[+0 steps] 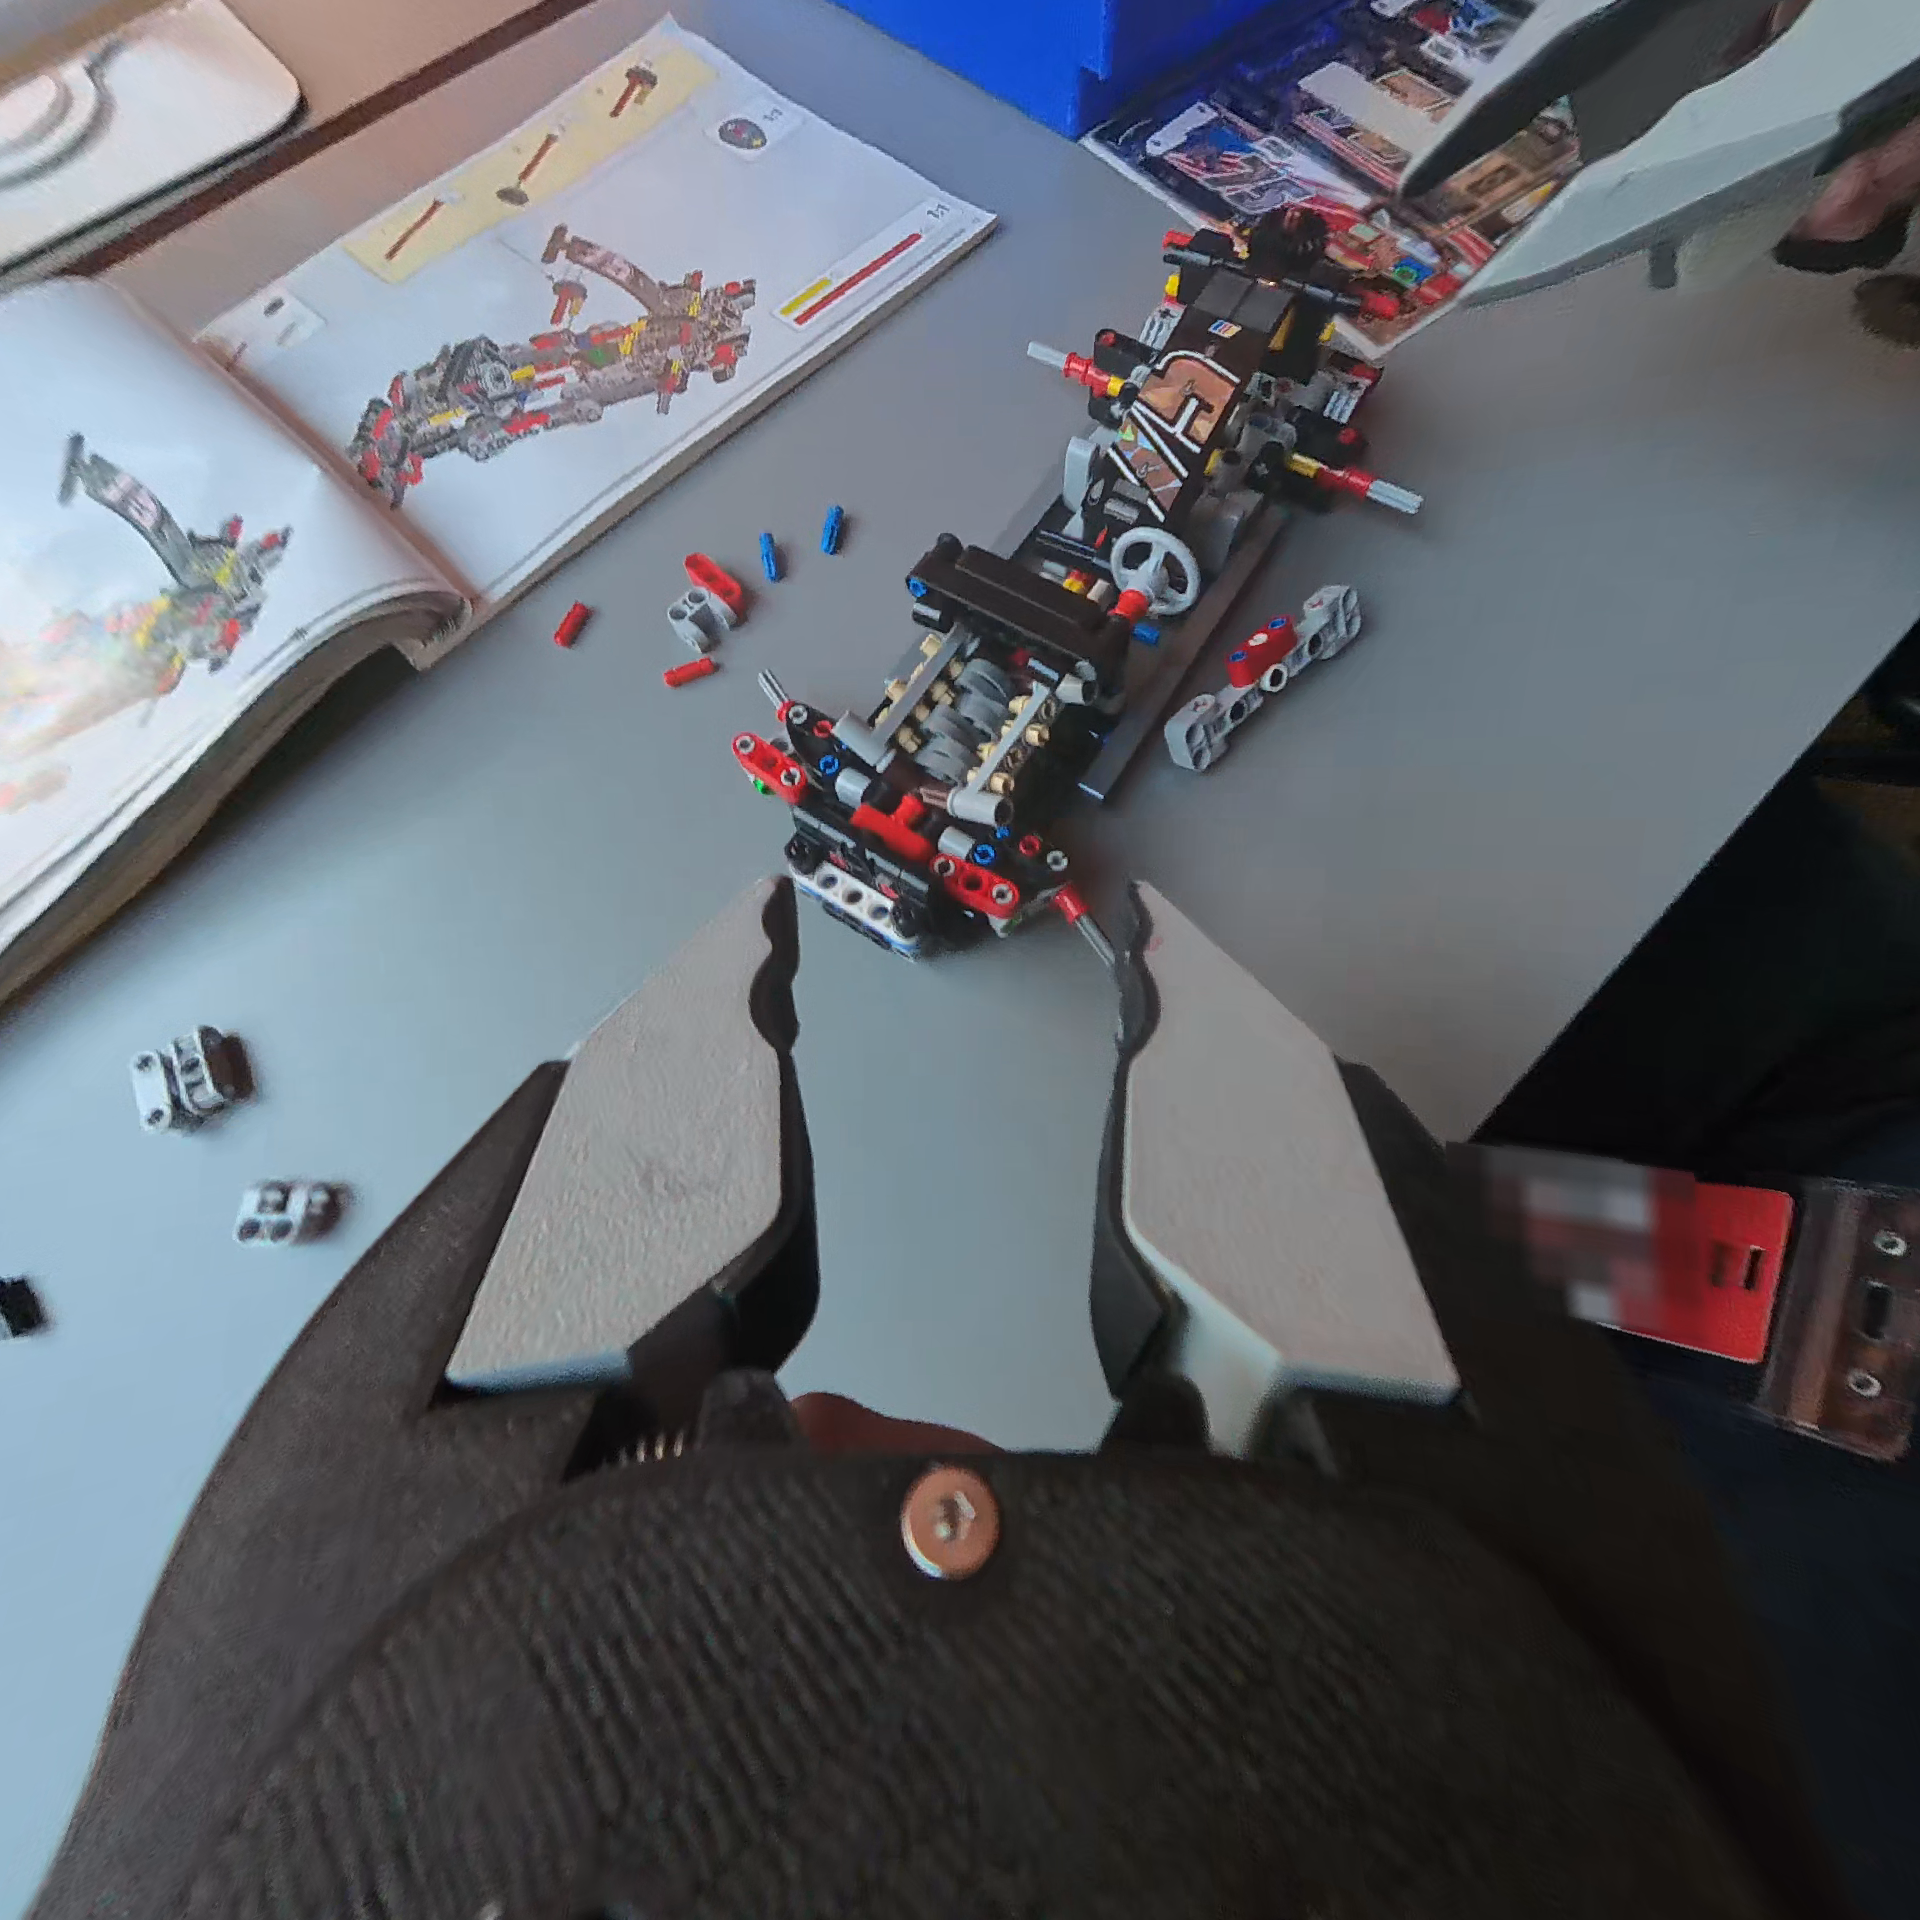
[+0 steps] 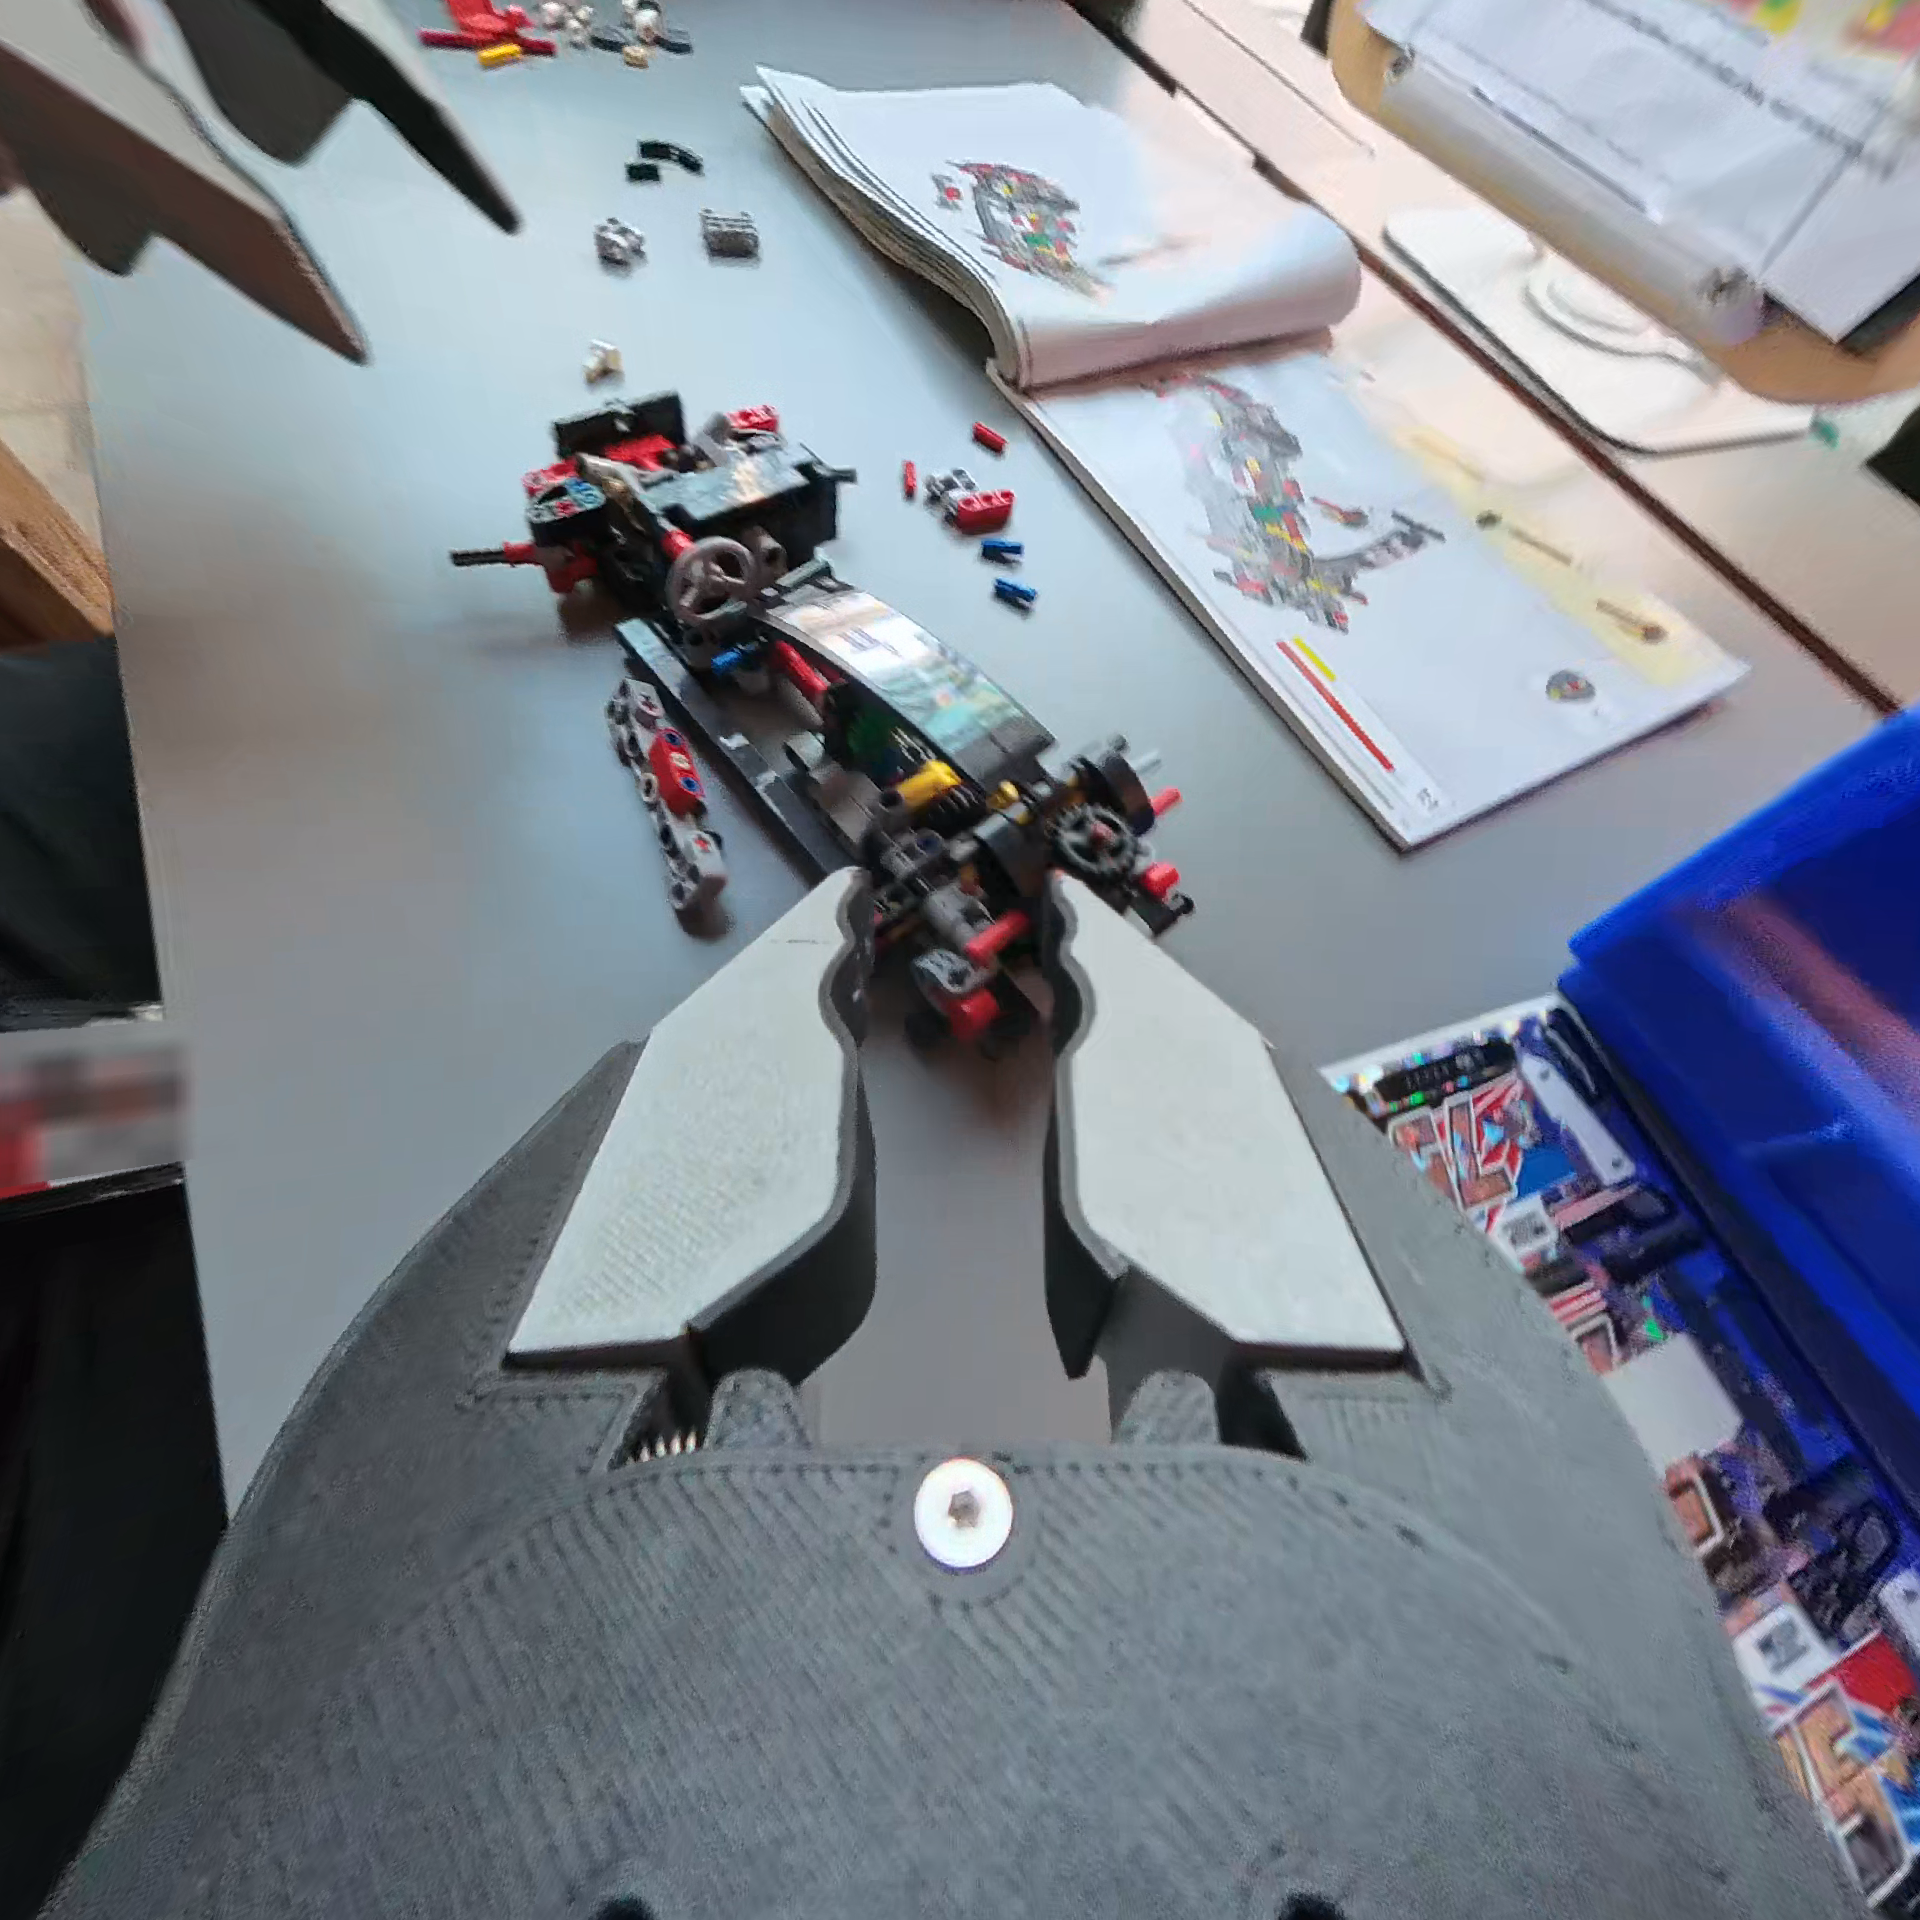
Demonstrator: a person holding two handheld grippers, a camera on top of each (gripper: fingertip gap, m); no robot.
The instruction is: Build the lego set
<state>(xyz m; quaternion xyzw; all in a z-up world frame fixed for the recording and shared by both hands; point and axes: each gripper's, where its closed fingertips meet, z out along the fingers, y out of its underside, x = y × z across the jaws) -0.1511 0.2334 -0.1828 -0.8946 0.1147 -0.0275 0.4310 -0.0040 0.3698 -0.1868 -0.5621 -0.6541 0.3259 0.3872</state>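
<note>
A long, partly built brick car chassis (image 1: 1039, 675) lies on the grey table (image 1: 416, 935). My left gripper (image 1: 961, 904) is open at its engine end. A grey axle with a red bush (image 1: 1081, 925) sticks out of that end and reaches my right finger's pad (image 1: 1138, 966). Nothing is held. In the right wrist view, my right gripper (image 2: 958, 904) is open at the chassis's (image 2: 831, 675) other end. A narrow tail part with red pins (image 2: 966, 977) shows between the pads with space on both sides. The right gripper also shows in the left wrist view (image 1: 1538, 177).
A grey beam with a red piece (image 1: 1262, 675) lies beside the chassis. Loose red, blue and grey pins (image 1: 717, 603) lie by the open instruction booklet (image 1: 582, 343). A blue bin (image 2: 1766, 987) and a sticker sheet (image 2: 1558, 1195) are near the right gripper. Small grey-black parts (image 1: 192, 1075) lie at left. About 20 cm separates my left fingertips from my right.
</note>
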